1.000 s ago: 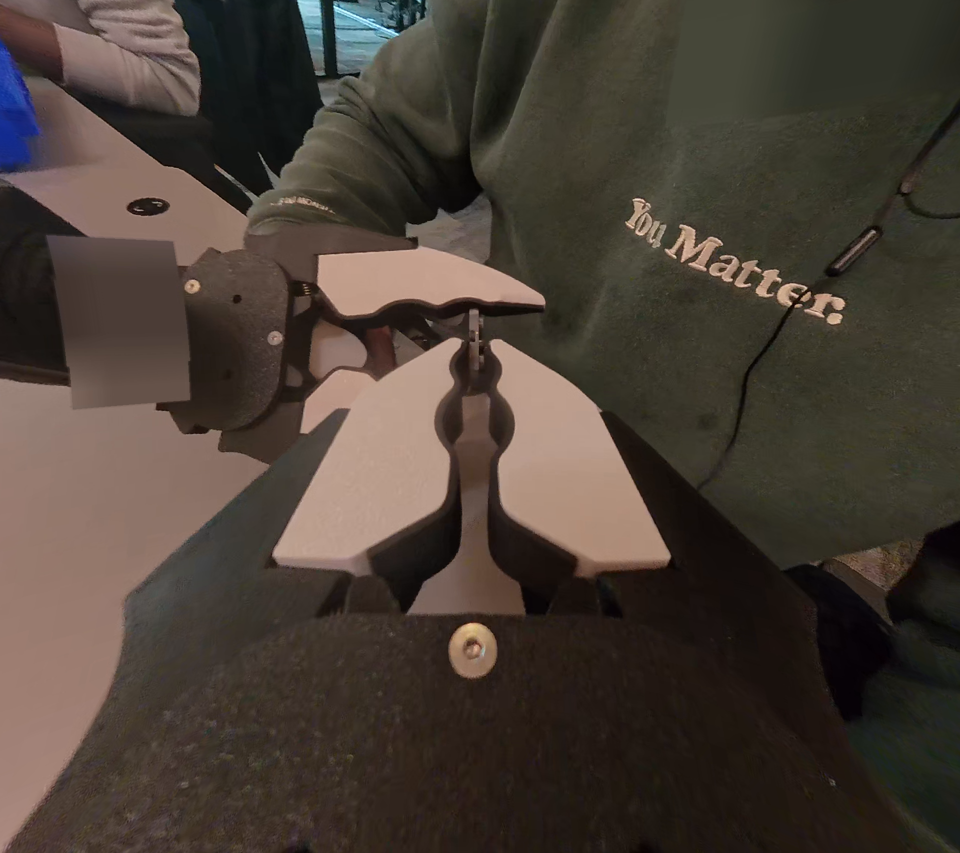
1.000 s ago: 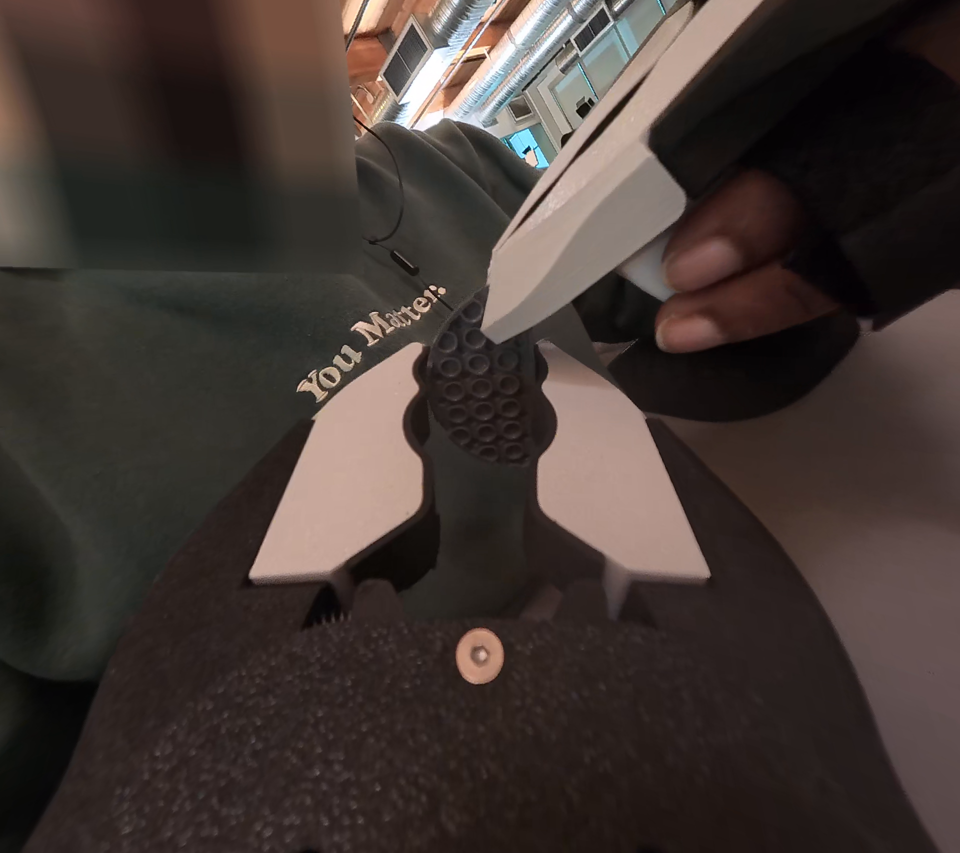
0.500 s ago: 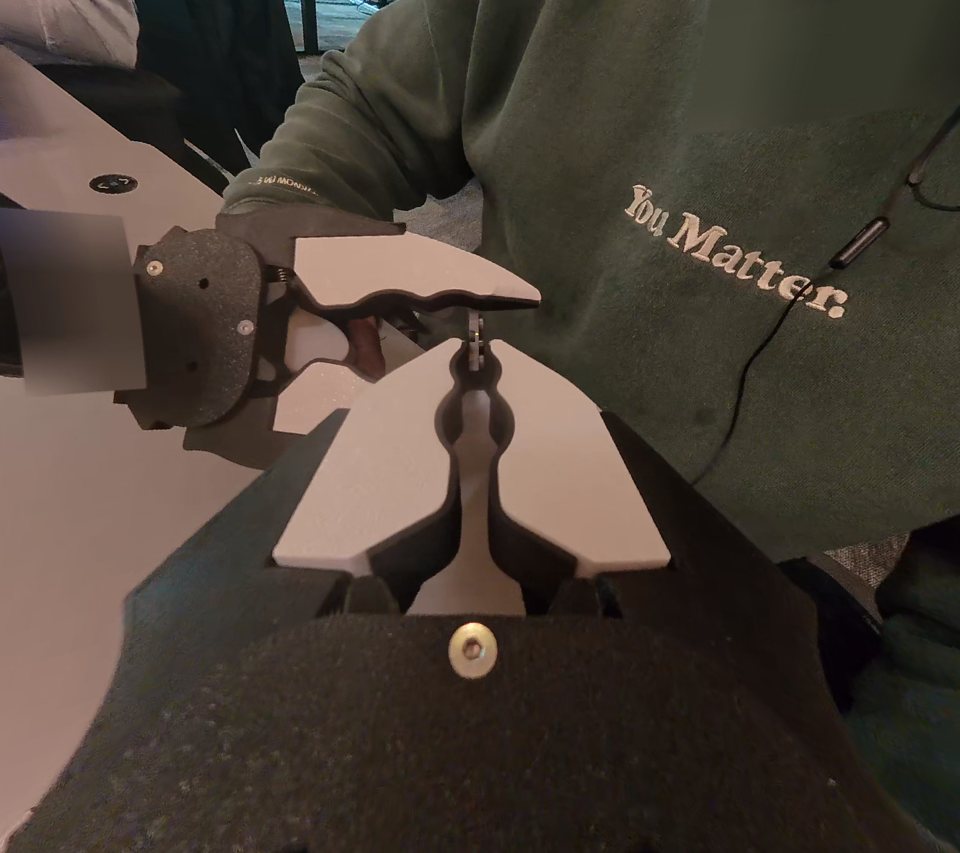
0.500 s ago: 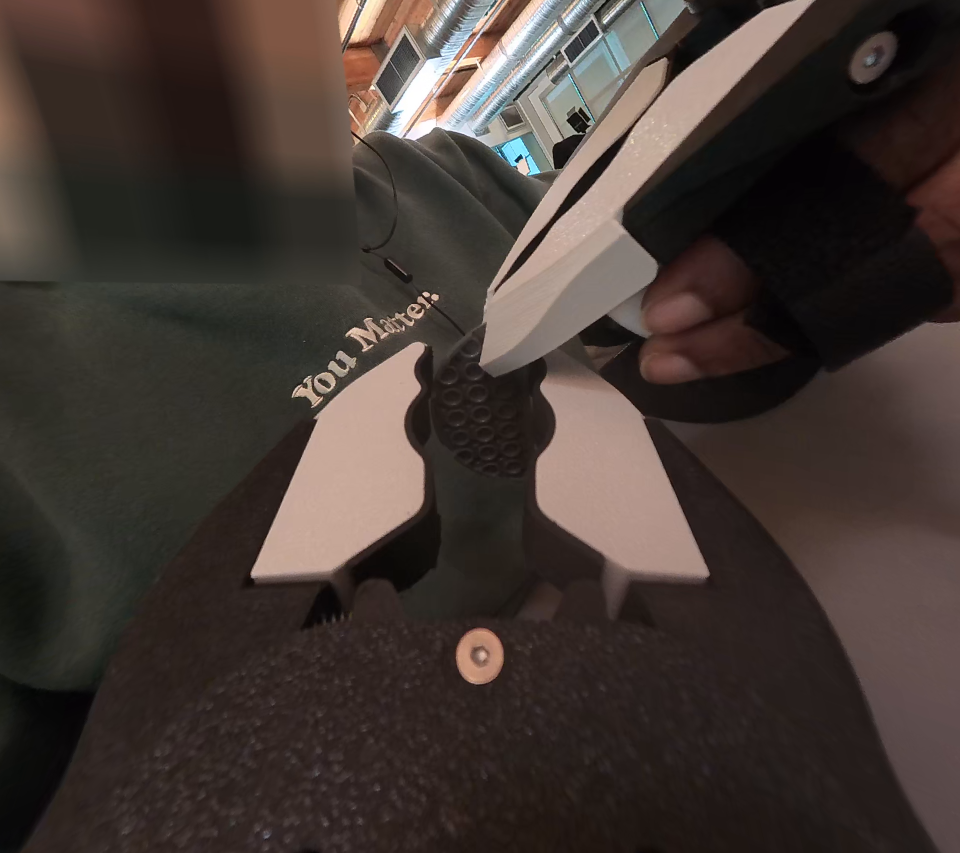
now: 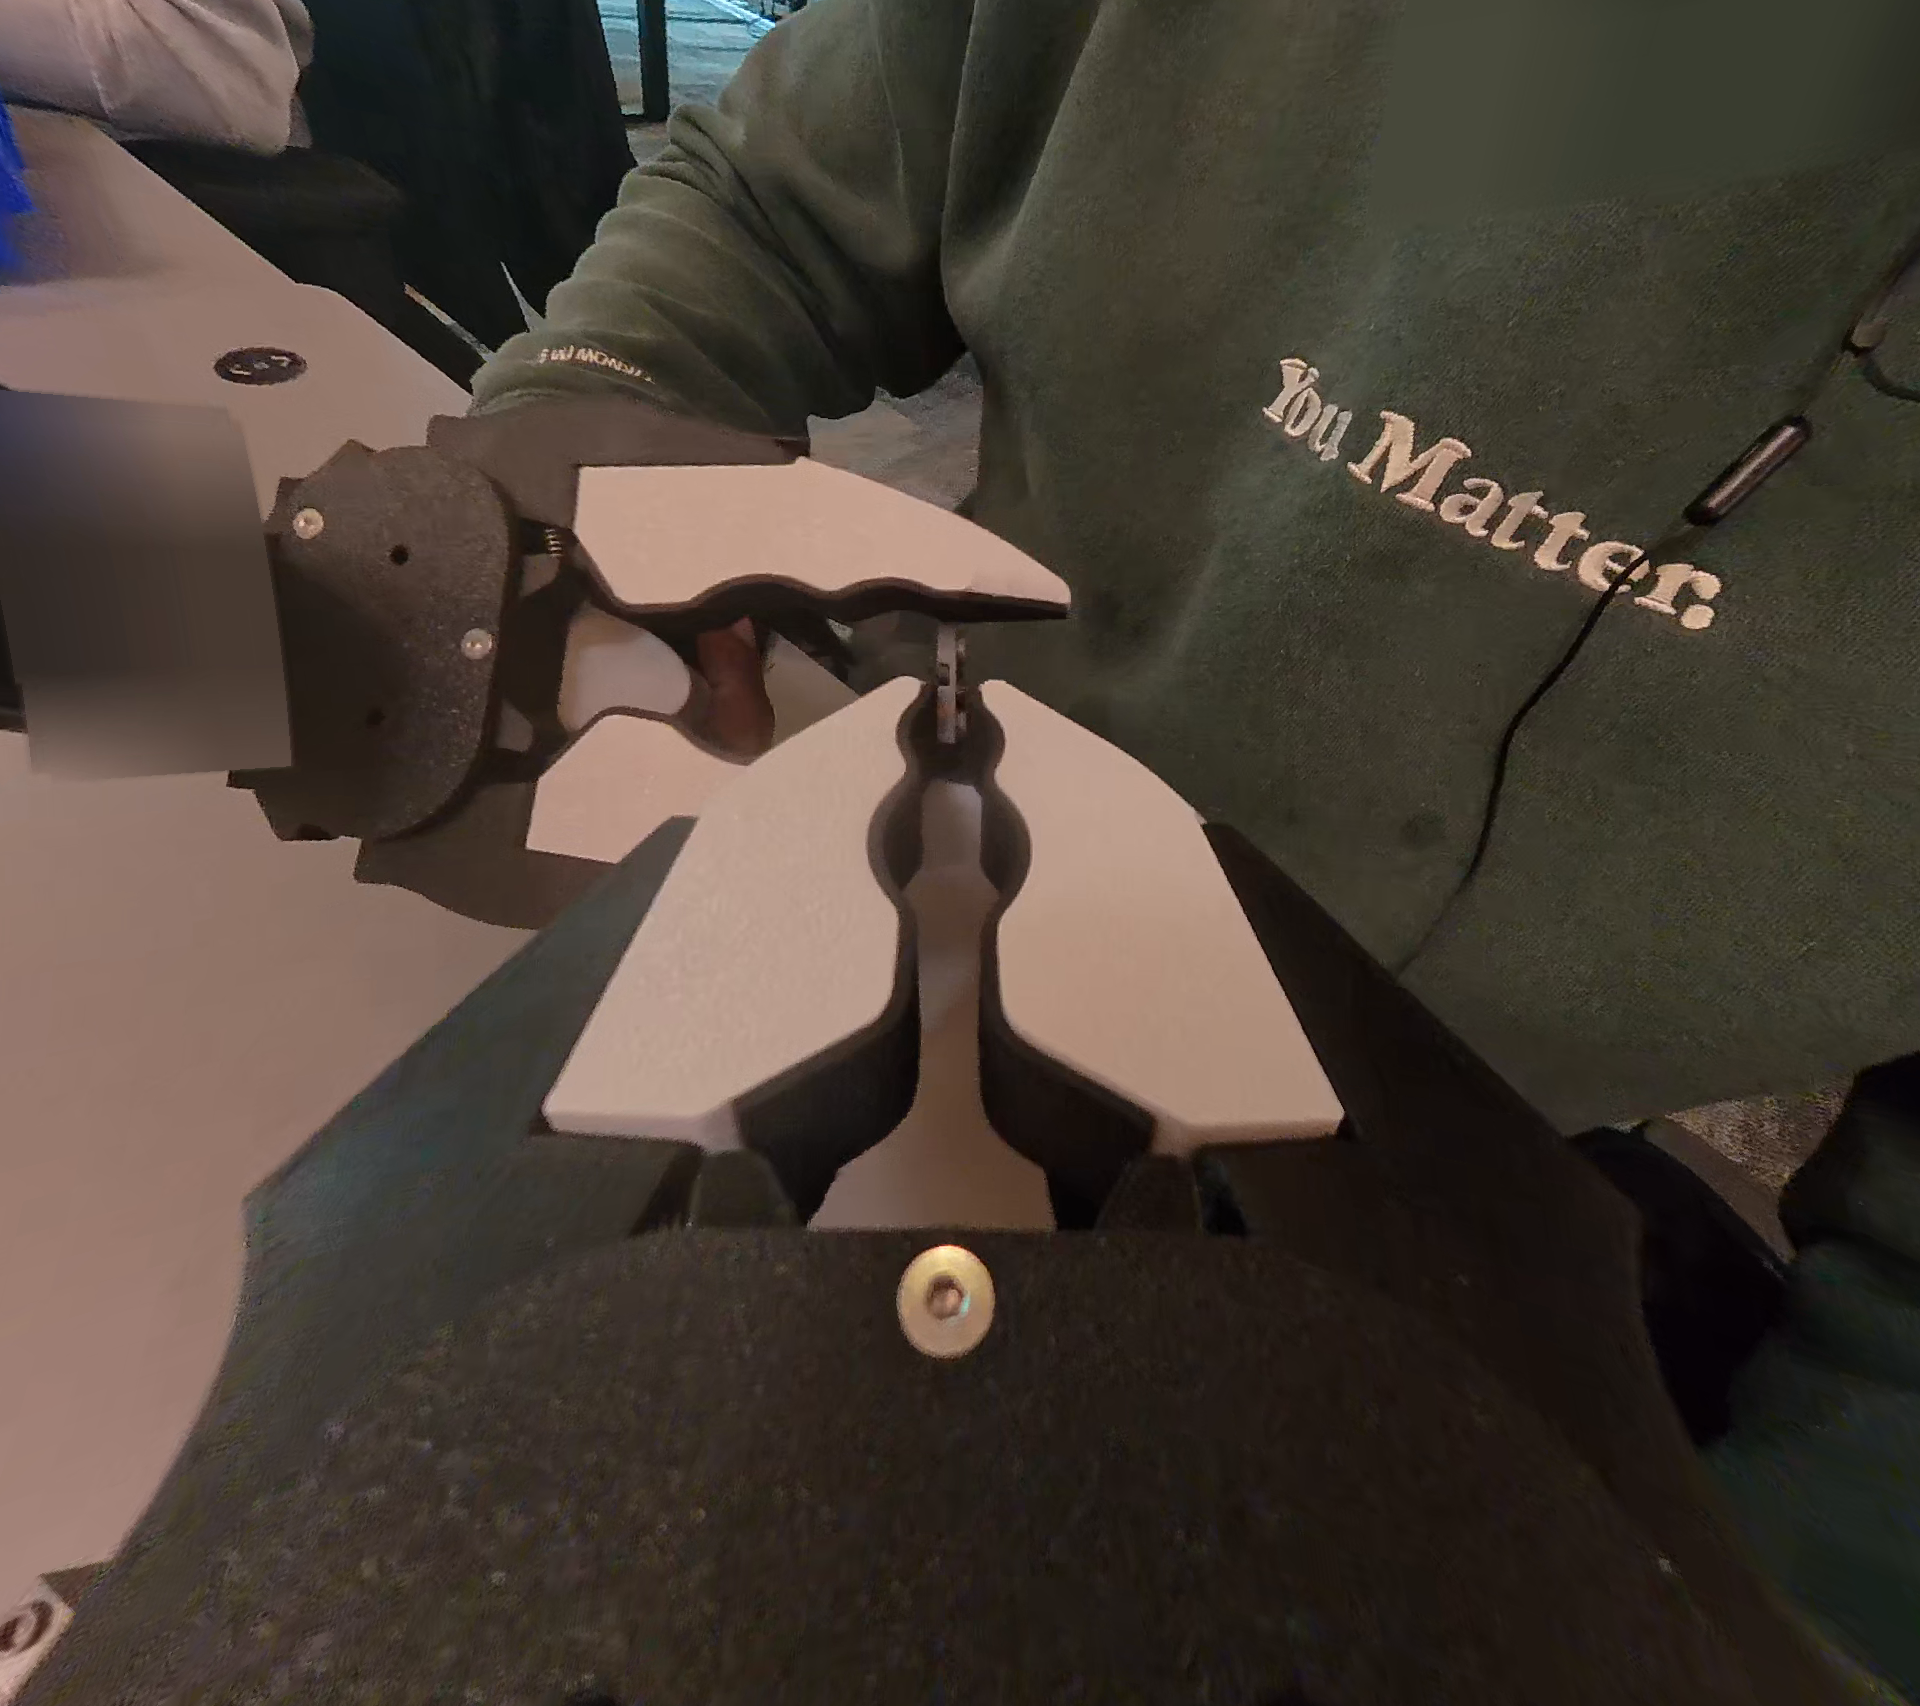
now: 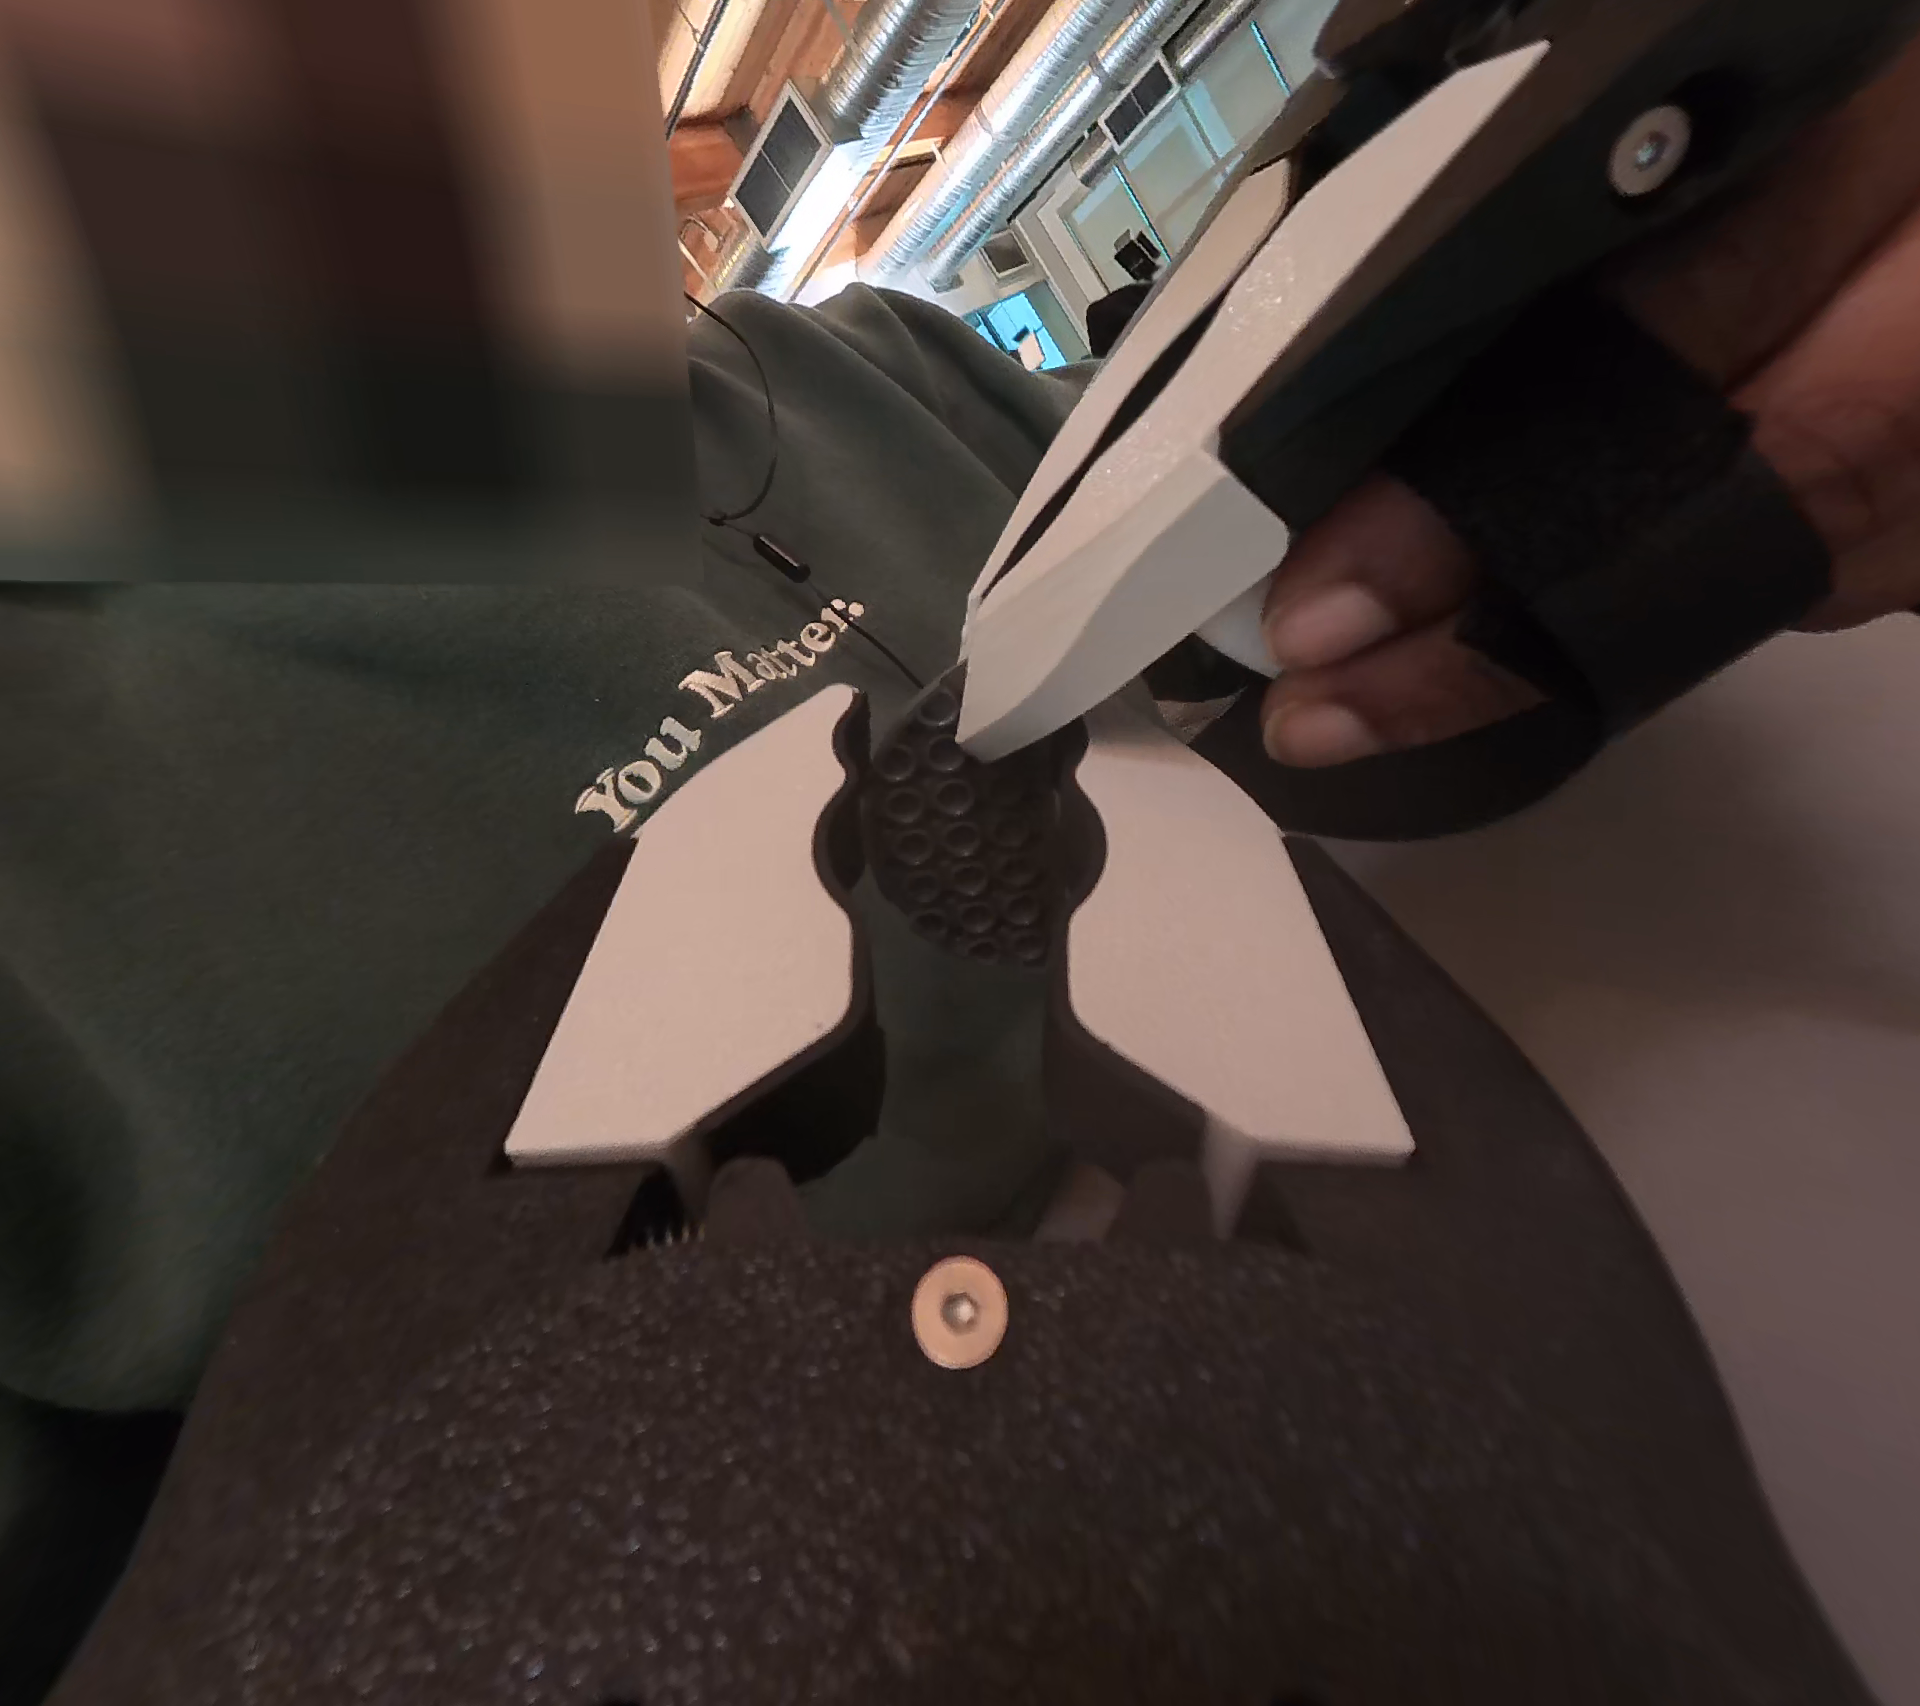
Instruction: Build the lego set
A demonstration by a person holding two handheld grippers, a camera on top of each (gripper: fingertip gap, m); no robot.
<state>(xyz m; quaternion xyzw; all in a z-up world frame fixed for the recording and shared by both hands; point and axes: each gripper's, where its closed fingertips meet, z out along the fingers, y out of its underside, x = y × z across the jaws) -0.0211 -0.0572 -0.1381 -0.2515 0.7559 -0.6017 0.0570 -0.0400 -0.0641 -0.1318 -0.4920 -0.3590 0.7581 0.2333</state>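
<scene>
While its two white fingers pinch a thin dark grey lego piece (image 5: 951,688) edge-on at their tips, the left gripper (image 5: 951,706) meets the right gripper (image 6: 961,726) coming in from nine o'clock. The right gripper clamps the same piece's round studded face (image 6: 961,846). A green hooded sweatshirt (image 5: 1351,222) fills the background from twelve to three o'clock.

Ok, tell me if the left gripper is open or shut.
Shut. In the left wrist view the left gripper has its white fingers meeting at the tips, pinching a small dark piece edge-on.
</scene>
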